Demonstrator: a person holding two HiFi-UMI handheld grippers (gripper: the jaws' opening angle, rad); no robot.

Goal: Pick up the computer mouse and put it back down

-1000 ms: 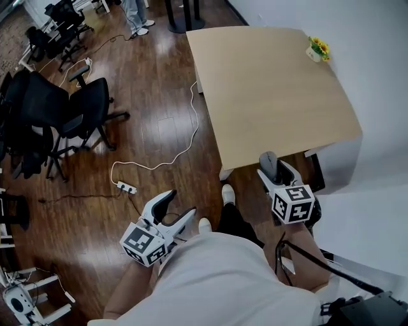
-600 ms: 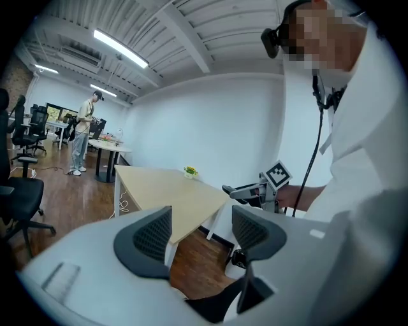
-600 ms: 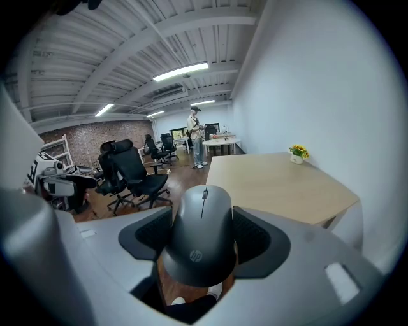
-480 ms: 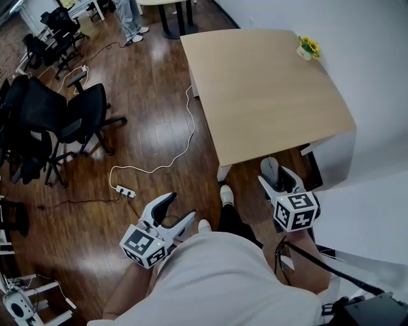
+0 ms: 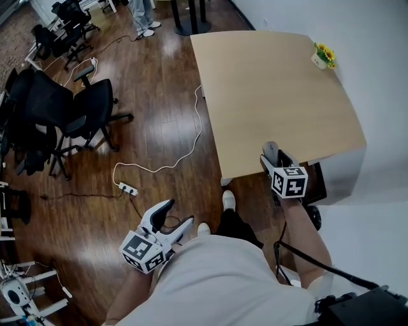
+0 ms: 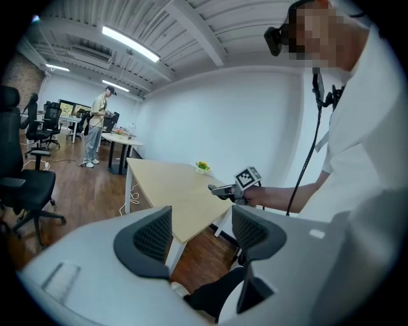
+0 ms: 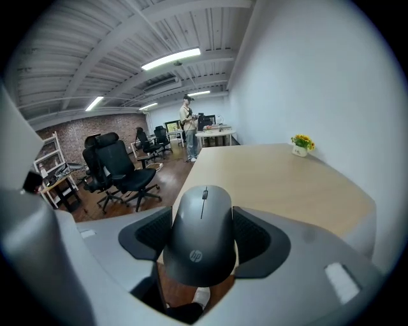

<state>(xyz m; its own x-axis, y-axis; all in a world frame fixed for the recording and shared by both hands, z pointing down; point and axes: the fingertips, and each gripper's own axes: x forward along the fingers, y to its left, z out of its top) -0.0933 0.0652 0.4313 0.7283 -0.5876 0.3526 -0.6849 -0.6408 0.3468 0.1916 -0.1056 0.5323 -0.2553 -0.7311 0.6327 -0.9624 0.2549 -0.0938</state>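
A dark grey computer mouse [image 7: 203, 232] sits clamped between the two black pads of my right gripper [image 7: 204, 237], held in the air just at the near edge of the light wooden table [image 7: 274, 181]. In the head view the same mouse [image 5: 271, 151] pokes out over the table's [image 5: 280, 89] front edge, ahead of the right gripper [image 5: 273, 157]. My left gripper [image 5: 173, 215] hangs low beside the person's body, over the wooden floor, jaws open and empty. From the left gripper view [image 6: 199, 230] the table [image 6: 169, 188] and the right gripper [image 6: 223, 189] appear beyond.
A small pot of yellow flowers [image 5: 322, 53] stands at the table's far right corner by the white wall. Black office chairs [image 5: 64, 111] crowd the left. A white cable and power strip [image 5: 126, 187] lie on the floor. A person [image 5: 143, 13] stands far off.
The right gripper with the mouse has risen and moved forward from beneath the table's front edge up to it. The left gripper stays where it was.
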